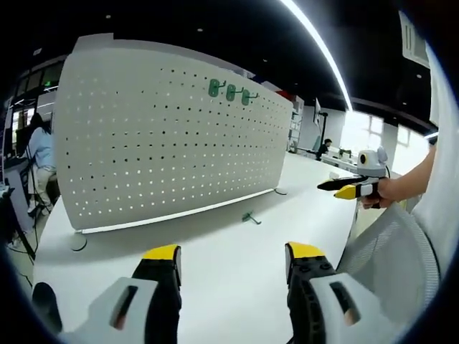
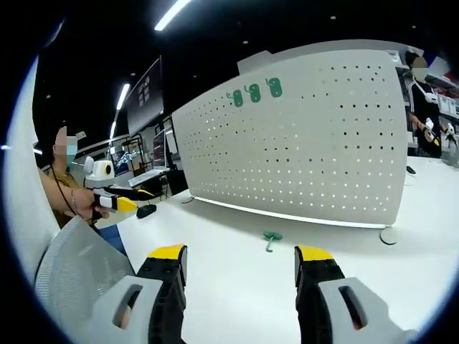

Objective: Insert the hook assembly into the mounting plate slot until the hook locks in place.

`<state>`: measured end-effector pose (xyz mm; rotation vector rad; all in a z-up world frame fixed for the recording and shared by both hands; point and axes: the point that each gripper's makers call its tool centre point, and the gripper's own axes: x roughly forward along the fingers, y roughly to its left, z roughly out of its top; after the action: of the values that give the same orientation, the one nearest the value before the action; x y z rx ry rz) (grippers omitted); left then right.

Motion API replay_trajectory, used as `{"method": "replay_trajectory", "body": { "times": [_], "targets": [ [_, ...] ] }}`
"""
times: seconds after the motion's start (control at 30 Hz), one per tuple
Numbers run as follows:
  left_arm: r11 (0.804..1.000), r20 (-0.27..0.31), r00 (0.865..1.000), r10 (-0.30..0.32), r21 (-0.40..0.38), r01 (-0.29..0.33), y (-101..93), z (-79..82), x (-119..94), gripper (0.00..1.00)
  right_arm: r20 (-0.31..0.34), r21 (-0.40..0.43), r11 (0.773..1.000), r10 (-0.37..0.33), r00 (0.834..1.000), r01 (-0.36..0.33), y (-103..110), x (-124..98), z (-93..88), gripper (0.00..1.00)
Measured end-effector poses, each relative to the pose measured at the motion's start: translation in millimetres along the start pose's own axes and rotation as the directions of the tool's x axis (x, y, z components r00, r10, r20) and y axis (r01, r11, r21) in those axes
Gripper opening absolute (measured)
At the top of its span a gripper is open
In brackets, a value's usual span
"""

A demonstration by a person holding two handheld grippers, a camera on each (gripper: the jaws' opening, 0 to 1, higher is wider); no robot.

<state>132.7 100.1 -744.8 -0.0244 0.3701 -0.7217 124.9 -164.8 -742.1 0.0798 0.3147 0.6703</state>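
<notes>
In the left gripper view, the left gripper point(image 1: 233, 261) is held above the white table point(image 1: 237, 251) with its two yellow-tipped jaws set wide apart and nothing between them. The white perforated mounting plate point(image 1: 143, 143) stands upright on the table ahead of the jaws, carried on round feet. Three green hooks point(image 1: 231, 92) are already seated in a row near its upper edge. A loose green hook assembly point(image 1: 250, 216) lies on the table just in front of the plate's lower edge, well apart from the jaws. The right gripper point(image 1: 344, 188) enters from the right side of this view, held in a person's hand point(image 1: 387, 192); from this angle, whether its jaws are parted or closed cannot be told.

In the right gripper view, the right gripper point(image 2: 240, 261) likewise has its jaws spread with nothing held. The hook assembly point(image 2: 272, 237) lies on the table point(image 2: 237, 287) between the jaws and the mounting plate point(image 2: 315, 136), near the plate's base. The three mounted hooks point(image 2: 254, 92) sit near the plate's top. The left gripper point(image 2: 118, 201) appears at the left, above a grey mesh chair back point(image 2: 79, 272).
</notes>
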Motion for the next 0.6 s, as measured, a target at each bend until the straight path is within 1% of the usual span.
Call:
{"method": "replay_trajectory", "body": {
  "times": [0.07,0.1,0.13,0.27,0.47,0.53,0.6],
  "targets": [
    [1.000,-0.026,1.000,0.003,0.016,-0.003,2.4,-2.1,3.6,0.60,-0.002,-0.002,1.000,0.001,1.000,-0.001,-0.8,0.3,-0.6,0.58],
    [1.000,-0.037,0.999,-0.006,0.006,0.006,2.7,-2.0,7.1,0.59,-0.003,-0.003,1.000,0.002,1.000,-0.002,-0.5,0.5,-0.6,0.58],
    [1.000,-0.043,0.999,-0.013,0.003,0.013,2.8,-0.3,11.5,0.59,-0.004,-0.004,1.000,0.003,1.000,-0.003,-0.3,0.6,-0.7,0.58],
    [0.999,-0.073,0.997,-0.036,0.036,0.039,1.2,4.2,25.8,0.60,-0.007,-0.001,1.000,0.005,1.000,-0.005,0.3,0.5,-1.9,0.58],
    [0.992,-0.117,0.990,-0.081,0.089,0.091,-1.6,12.9,50.6,0.60,-0.008,-0.004,1.000,0.004,1.000,-0.004,0.5,-1.1,-1.3,0.58],
    [0.990,-0.135,0.987,-0.092,0.096,0.105,-2.7,15.0,58.6,0.60,-0.007,-0.001,1.000,0.004,1.000,-0.004,0.0,-2.1,-2.3,0.58],
    [0.987,-0.140,0.984,-0.108,0.102,0.123,-5.1,17.7,66.4,0.60,-0.009,0.000,1.000,0.004,1.000,-0.004,0.7,-2.9,-2.3,0.58]
  ]
}}
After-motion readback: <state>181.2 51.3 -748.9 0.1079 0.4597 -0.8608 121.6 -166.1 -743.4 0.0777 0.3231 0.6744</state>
